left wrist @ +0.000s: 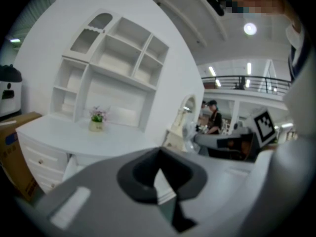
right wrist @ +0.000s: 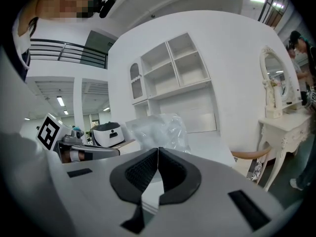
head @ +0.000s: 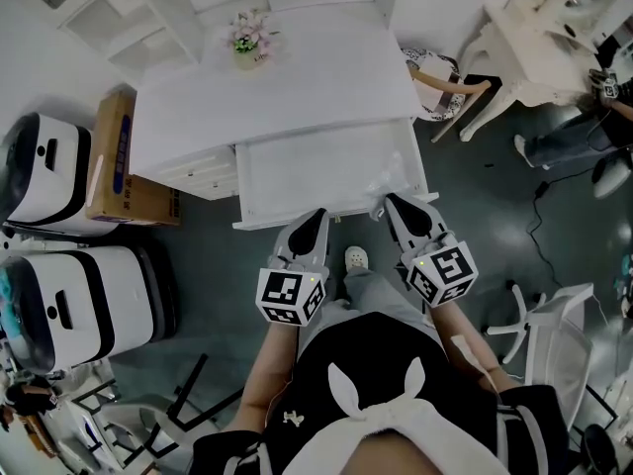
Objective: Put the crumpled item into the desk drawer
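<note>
The white desk (head: 277, 97) has its drawer (head: 297, 171) pulled out toward me. A crumpled clear plastic item (head: 396, 178) hangs over the drawer's front right corner. My right gripper (head: 388, 201) is shut on the plastic; in the right gripper view the crumpled plastic (right wrist: 159, 130) bulges just past the closed tips of the right gripper (right wrist: 158, 149). My left gripper (head: 318, 214) hovers at the drawer's front rim, shut with nothing in it. The left gripper (left wrist: 158, 154) points over the desk (left wrist: 89, 135).
A small flower pot (head: 250, 40) stands at the back of the desk. A cardboard box (head: 119, 156) and two white machines (head: 69, 295) sit to the left. A chair (head: 445, 87) and a white vanity table (head: 544, 38) stand to the right.
</note>
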